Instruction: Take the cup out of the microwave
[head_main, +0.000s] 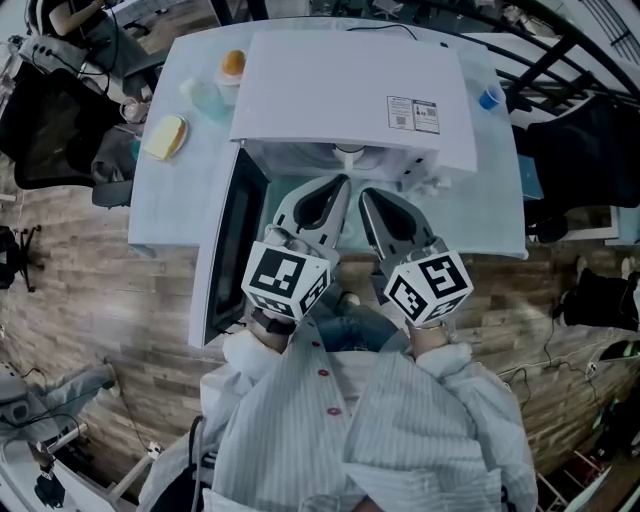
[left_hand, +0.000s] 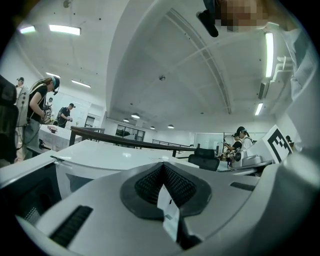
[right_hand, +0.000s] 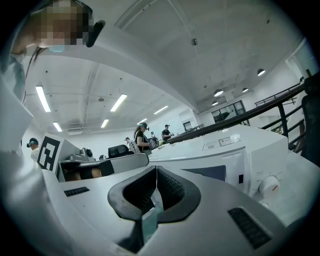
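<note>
Jaws of left gripper (head_main: 338, 185) and right gripper (head_main: 368, 197) sit together, empty; the microwave (head_main: 350, 90) hides its own cavity from above.

Microwave (head_main: 350, 95) interior hidden under its top, person's sleeves (head_main: 440, 420) cut off below

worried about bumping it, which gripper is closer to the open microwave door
Left. The left gripper is just right of the microwave door in the head view; the right gripper lies further right, beyond the left one.
</note>
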